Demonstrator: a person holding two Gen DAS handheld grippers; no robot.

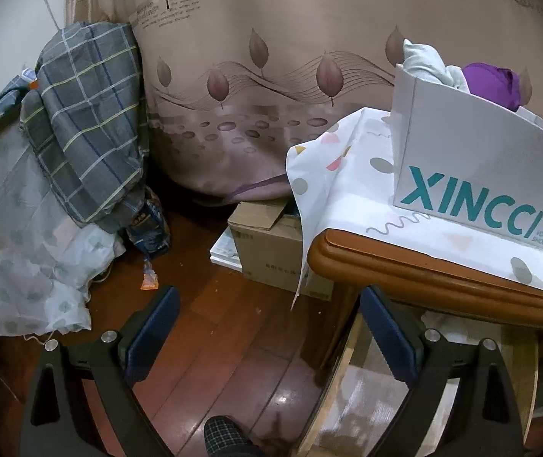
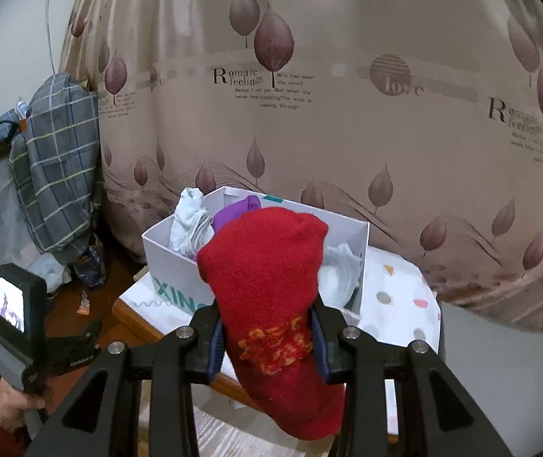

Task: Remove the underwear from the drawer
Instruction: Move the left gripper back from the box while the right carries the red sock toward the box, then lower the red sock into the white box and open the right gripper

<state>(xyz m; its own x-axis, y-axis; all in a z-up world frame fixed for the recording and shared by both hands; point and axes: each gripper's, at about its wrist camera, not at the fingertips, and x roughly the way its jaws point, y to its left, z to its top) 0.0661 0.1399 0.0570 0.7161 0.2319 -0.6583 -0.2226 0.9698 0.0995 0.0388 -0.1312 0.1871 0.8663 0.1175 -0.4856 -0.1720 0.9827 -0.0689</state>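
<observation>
On the cloth-covered worktop (image 2: 397, 304) stands the white shoebox (image 2: 180, 266) serving as the drawer, with pale and purple garments left in it. The right claw (image 2: 267, 342) is clamped on the red knitted garment (image 2: 267, 266) above the box; it looks light, soft and floppy, and a pinch across its bunched middle suits it. The left claw (image 1: 267, 327) gapes wide, empty, over the floor.

A leaf-printed beige curtain (image 2: 347, 114) is hanging behind the wooden tabletop (image 1: 423, 262), a cardboard box (image 1: 267, 243) sitting on reddish wood floor (image 1: 233, 342)
</observation>
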